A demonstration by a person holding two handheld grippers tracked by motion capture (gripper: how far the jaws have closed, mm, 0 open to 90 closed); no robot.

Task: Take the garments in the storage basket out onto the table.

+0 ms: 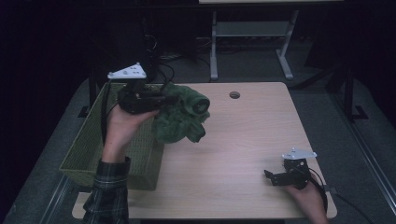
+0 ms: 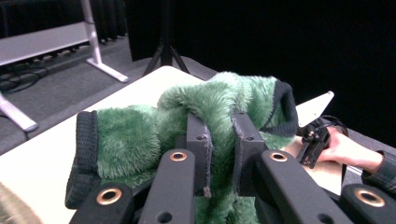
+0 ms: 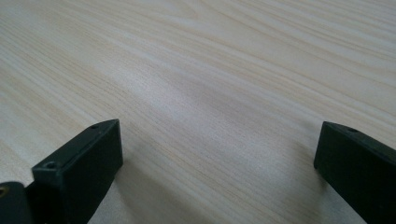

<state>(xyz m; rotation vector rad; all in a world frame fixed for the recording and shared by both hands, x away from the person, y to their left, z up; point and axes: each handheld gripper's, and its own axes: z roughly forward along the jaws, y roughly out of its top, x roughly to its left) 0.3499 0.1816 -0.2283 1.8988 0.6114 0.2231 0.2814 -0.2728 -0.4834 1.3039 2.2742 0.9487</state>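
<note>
A fuzzy green garment with dark ribbed cuffs (image 1: 182, 116) hangs in the air over the table's left part, beside the basket. My left gripper (image 1: 161, 100) is shut on a fold of it; in the left gripper view the two jaws pinch the green fleece (image 2: 140, 135) between them (image 2: 223, 140). My right gripper (image 1: 270, 176) rests low at the table's front right corner, held by a hand. In the right gripper view its jaws stand wide apart (image 3: 219, 154) over bare wood, with nothing between them.
A green woven basket (image 1: 93, 149) sits at the table's left edge, under my left forearm. The light wooden table (image 1: 243, 140) has a round cable hole (image 1: 234, 95) near its far edge. Beyond it stand a desk frame (image 1: 252, 32) and dark floor.
</note>
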